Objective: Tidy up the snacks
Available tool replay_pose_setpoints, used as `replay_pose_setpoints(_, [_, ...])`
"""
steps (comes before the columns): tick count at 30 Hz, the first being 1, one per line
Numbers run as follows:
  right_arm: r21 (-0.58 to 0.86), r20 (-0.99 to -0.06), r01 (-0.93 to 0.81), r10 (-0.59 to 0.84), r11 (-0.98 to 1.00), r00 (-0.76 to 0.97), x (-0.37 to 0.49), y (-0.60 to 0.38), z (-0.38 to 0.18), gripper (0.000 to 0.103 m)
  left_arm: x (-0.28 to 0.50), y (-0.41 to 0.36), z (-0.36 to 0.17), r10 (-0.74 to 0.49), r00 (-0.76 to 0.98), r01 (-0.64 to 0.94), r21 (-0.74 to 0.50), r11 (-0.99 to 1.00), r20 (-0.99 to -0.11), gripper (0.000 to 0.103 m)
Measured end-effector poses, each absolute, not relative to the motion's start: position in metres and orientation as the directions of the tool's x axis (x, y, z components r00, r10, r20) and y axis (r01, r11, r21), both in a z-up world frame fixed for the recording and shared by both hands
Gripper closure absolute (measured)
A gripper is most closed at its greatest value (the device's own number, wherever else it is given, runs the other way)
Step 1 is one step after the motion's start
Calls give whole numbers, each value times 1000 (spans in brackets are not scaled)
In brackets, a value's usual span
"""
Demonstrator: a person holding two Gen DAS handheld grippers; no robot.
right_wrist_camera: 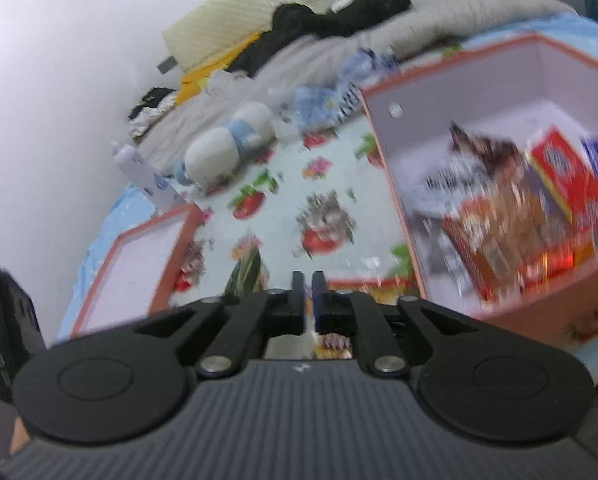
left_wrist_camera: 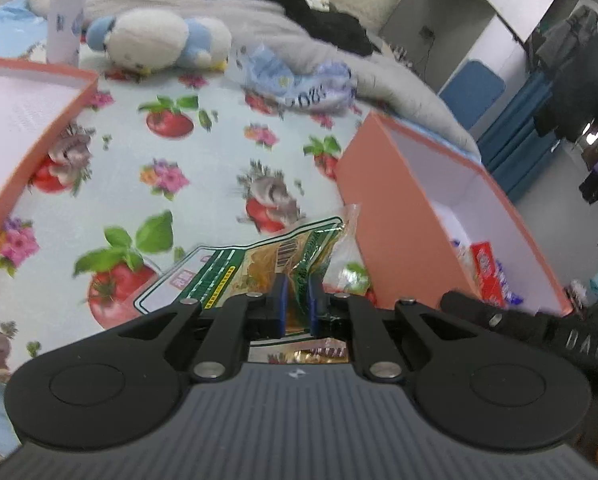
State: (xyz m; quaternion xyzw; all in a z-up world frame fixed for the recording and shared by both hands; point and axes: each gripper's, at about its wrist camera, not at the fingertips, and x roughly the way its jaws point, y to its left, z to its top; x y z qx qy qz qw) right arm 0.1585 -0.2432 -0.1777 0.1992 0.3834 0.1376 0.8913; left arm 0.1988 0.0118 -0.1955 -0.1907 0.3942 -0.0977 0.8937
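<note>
- The green snack bag [left_wrist_camera: 255, 268] lies flat on the flowery bed sheet [left_wrist_camera: 203, 152], just beside the outer wall of the orange box [left_wrist_camera: 383, 216].
- The left gripper [left_wrist_camera: 297, 300] is pinched on the near end of that bag, with the blue pads [left_wrist_camera: 280, 300] pressing the wrapper from both sides.
- The bag looks thin, light and crinkly. I think it will bend and flop when lifted, and the shiny wrapper could slip, so a firm pinch near the sealed edge seems best.
- A small clear packet [left_wrist_camera: 349, 256] sits right against the bag and the box wall. It might get dragged along.
- The right gripper [right_wrist_camera: 309, 300] has its jaws almost together with only a thin gap. I see nothing between them, but that view is blurry.
- The orange box is open on top and already has snacks inside, like a red packet [right_wrist_camera: 559, 172] and other wrappers, with some room left at the far end.
- Its wall is tall, so I think the bag must go up and over the rim.
- An orange lid [left_wrist_camera: 23, 128] lies open well to the left, with free sheet between it and the box.
- A plush toy [left_wrist_camera: 159, 40], a blue wrapper [left_wrist_camera: 299, 76] and a white bottle [left_wrist_camera: 65, 12] sit farther back, out of the way.
</note>
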Motion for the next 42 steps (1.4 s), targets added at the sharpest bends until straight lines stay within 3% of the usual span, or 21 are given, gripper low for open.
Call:
replay_pose_setpoints(1, [475,-631,-76,400,877,665,154,-244,-186,52,199,10,-201,-323,663,24,-412,911,-676,91])
replay_pose_setpoints(2, [483,-633,-64,399,873,663,151,-245,-194,50,199,9,-206,-320,656,20,-408,913,-684,91])
replay_pose_setpoints(9, [488,-705,14,385,873,597,142,-249,-239,49,194,17,-224,-337,647,28,-421,907,-684,91])
replay_pose_setpoints(13, [573,-703,108,419,812,574,148,-263,-255,50,198,6,-237,-362,624,89,-398,913,-692,91])
replay_pose_setpoints(19, [723,-645,232,516,651,563,152,-289,-276,53,200,-15,-263,-342,569,145,-318,937,-748,92])
replay_pose_setpoints(29, [795,-589,274,582,541,561,156,-296,-287,50,201,-6,-269,-376,566,119,-378,918,-734,92])
replay_pose_setpoints(36, [866,-463,164,637,472,616,155,-300,-281,50,202,-1,-271,-398,566,108,-414,904,-722,92])
replay_pose_setpoints(42, [811,-553,205,602,548,577,157,-293,-283,52,201,2,-273,-411,566,104,-432,896,-715,92])
